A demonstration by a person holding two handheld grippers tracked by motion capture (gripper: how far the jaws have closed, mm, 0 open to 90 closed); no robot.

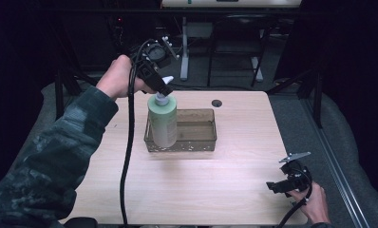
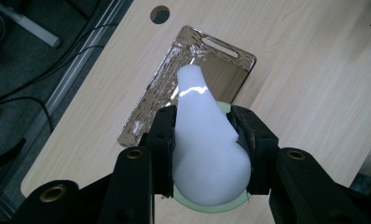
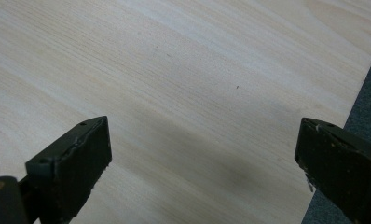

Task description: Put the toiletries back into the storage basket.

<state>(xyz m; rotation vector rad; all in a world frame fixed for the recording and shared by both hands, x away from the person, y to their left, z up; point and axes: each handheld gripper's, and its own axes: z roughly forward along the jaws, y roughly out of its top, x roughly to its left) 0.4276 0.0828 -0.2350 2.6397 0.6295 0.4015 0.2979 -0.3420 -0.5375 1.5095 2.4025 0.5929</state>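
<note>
A pale green pump bottle point(image 1: 163, 121) stands upright at the left end of a clear smoky plastic tray point(image 1: 196, 142) in the middle of the table. My left gripper point(image 1: 162, 87) reaches down from above and is shut on the bottle's white pump head point(image 2: 207, 140). In the left gripper view both black jaws press the sides of the pump head, with the tray point(image 2: 221, 70) beneath. My right gripper point(image 1: 278, 186) rests low near the table's front right corner, held by a hand, jaws wide apart. The right gripper point(image 3: 204, 154) has only bare wood between its jaws.
The light wooden table point(image 1: 225, 190) has a round cable hole point(image 1: 217, 103) behind the tray. A black cable point(image 1: 127, 156) trails from the left gripper down across the table's left side. Chair and desk legs point(image 1: 184, 52) stand on the dark floor beyond.
</note>
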